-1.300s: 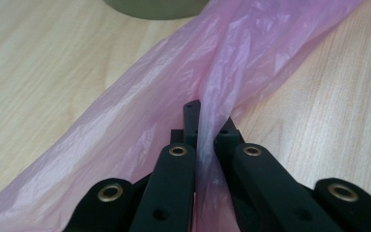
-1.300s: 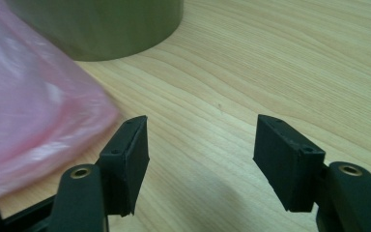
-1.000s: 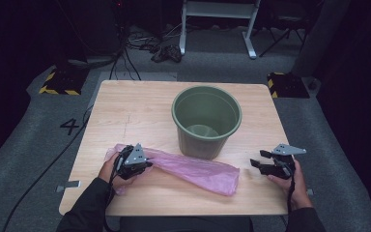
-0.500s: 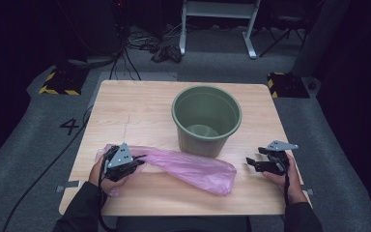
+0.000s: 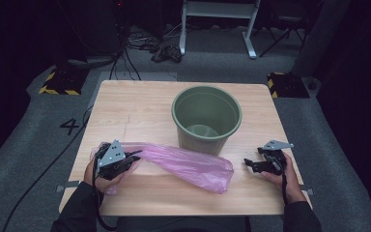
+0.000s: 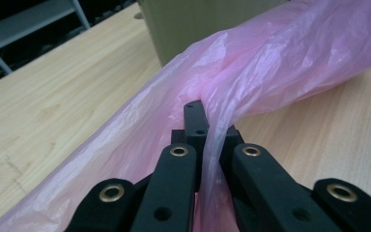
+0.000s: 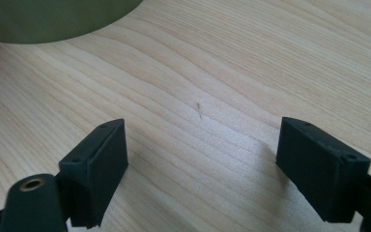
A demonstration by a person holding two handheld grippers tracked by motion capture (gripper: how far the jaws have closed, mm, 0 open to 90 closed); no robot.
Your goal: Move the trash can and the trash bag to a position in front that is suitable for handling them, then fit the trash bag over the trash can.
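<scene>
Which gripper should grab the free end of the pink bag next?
Right. The right gripper is open and empty beside the pink bag's loose end, its jaws having just opened. The left gripper is shut on the other end.

A recording studio or lab, dark beyond one lit wooden table (image 5: 140,108). Cables (image 5: 125,58) cross grey carpet (image 5: 38,145); hazard-striped blocks (image 5: 58,83) flank it.

The green bucket (image 5: 206,118) is standing mid-counter (image 5: 135,104), blocking the straight way across. The pink bag (image 5: 188,164) is lying along the near strip, just beside the bucket's foot. Bare wood is lying open left, behind and right of the bucket.
</scene>
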